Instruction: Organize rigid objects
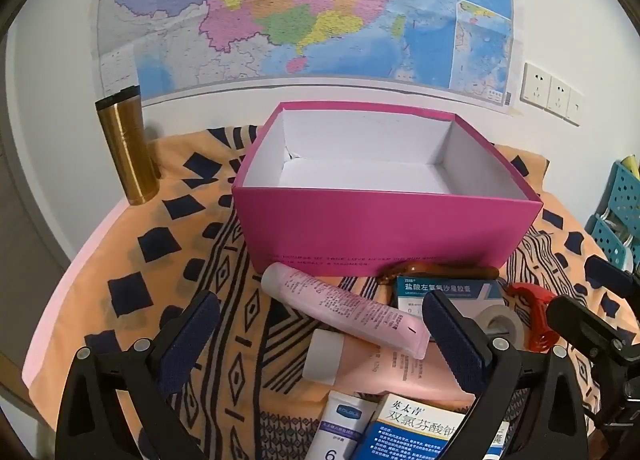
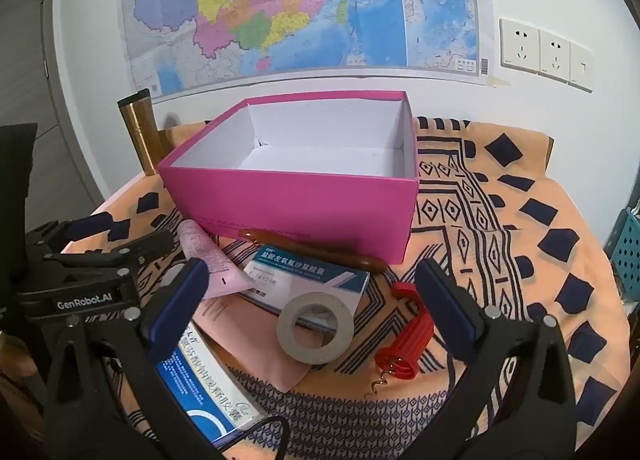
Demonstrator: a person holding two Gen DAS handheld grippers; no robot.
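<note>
Hovering over the patterned cloth, I hold both claws spread wide and empty. My left gripper hangs above the clutter at 6 o'clock of the pink box; nothing sits between its pads. My right gripper is likewise released, with the roll of tape lying on the cloth below the gap between its fingers, untouched.

The box stands open at 12 o'clock from both claws, its white inside bare. Between me and it lies the pile to be sorted. A pale pink tube lies slantwise, its flat end resting on a larger pink bottle with a white cap. A blue-and-white medicine carton lies just before the box, with a brown wooden piece pressed along the box's front wall behind it. A second carton and a white tube lie at 6 o'clock under my left claw. The red corkscrew lies at 3 o'clock of the tape, close by my right finger.

A gold tumbler stands at 10 o'clock of the box by the wall. A map hangs above, sockets at 2 o'clock, a teal basket off the table's edge at 3 o'clock.
</note>
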